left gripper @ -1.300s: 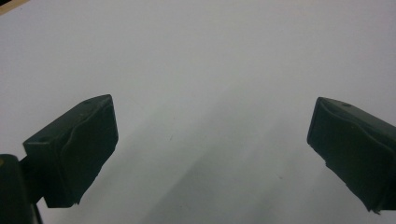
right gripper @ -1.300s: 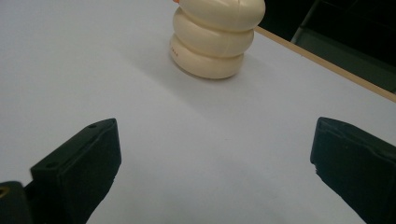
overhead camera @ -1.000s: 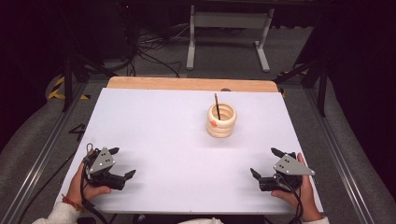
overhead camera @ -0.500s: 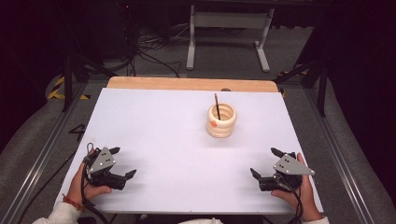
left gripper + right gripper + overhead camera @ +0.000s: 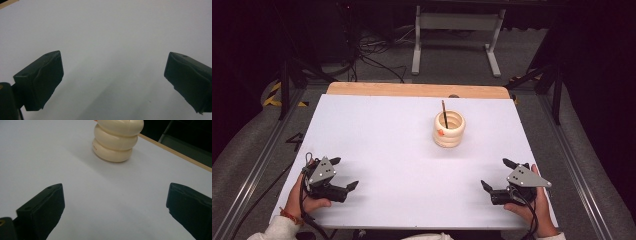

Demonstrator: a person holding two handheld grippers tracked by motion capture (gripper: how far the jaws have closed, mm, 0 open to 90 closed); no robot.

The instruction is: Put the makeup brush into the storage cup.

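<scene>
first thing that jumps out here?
The cream ribbed ring-stack holder with a thin dark stick standing in it, right of centre toward the far side of the white tabletop. Near the front edge, the left gripper and right gripper rest open, holding nothing.

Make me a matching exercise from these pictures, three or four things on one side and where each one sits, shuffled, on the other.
Things:
1. left hand-held gripper
2. right hand-held gripper
3. ring stack
4. thin stick

Places:
A. standing in the hole of the stacked cream rings
B. near the front right corner of the table, open
C. right of the middle of the table, toward the back
D. near the front left corner, open

Pairs: 1-D, 2-B, 3-C, 4-A
</scene>
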